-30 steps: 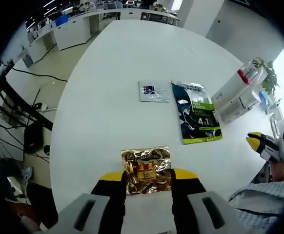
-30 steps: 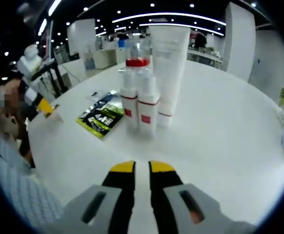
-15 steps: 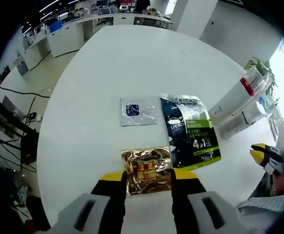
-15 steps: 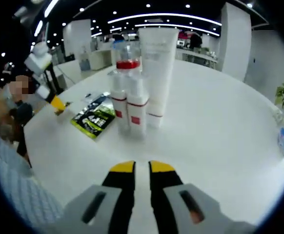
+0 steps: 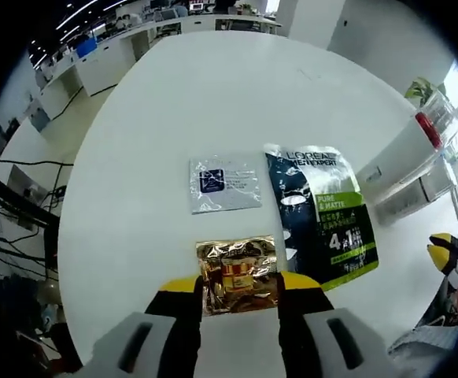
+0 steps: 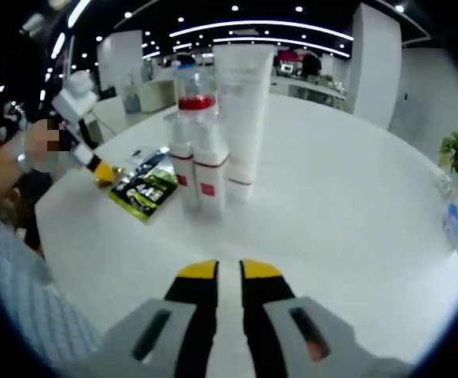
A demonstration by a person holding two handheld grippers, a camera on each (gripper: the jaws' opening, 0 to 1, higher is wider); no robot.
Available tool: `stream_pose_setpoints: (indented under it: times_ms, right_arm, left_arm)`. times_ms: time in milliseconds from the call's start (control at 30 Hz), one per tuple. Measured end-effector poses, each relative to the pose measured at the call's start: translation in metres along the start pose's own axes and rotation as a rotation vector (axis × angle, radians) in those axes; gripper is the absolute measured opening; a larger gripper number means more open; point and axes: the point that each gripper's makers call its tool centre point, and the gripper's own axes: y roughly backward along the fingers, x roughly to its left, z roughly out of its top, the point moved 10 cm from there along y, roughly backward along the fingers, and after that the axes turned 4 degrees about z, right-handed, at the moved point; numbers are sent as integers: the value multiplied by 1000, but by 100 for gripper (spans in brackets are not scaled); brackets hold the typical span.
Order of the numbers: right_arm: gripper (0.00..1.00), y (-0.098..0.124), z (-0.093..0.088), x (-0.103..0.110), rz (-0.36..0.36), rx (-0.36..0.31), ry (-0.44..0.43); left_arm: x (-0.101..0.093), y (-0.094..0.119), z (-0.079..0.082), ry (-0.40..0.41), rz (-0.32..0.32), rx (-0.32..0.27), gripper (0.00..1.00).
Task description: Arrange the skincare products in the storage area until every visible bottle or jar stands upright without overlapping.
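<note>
Your left tongs (image 5: pixel 239 285) are clamped on the gold sachet (image 5: pixel 237 273), holding it just above the white desk (image 5: pixel 213 87). Beyond it lie the silver sachet (image 5: pixel 224 183) and, just beside that, the large dark-and-green sachet (image 5: pixel 323 213), both flat and not overlapping.

In the right gripper view, your right tongs (image 6: pixel 228 271) are together and empty, hovering over bare desk. Ahead of them the tall white tube (image 6: pixel 243 118) and the red-capped bottles (image 6: pixel 200 161) stand upright in a tight cluster, touching or nearly so.

You appear to be well along: every bottle in sight is already standing. What seems left is to set the gold sachet down clear of the other two.
</note>
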Motion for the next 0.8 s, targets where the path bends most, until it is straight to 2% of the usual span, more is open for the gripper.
stream_pose_setpoints:
  times_ms: [367, 800]
  right_arm:
    - [9, 3, -4, 0, -3, 0, -5]
    - [9, 6, -9, -2, -7, 0, -18]
  left_arm:
    - [-1, -5, 2, 13, 20, 5, 39]
    - [-6, -6, 3, -44, 65, 7, 40]
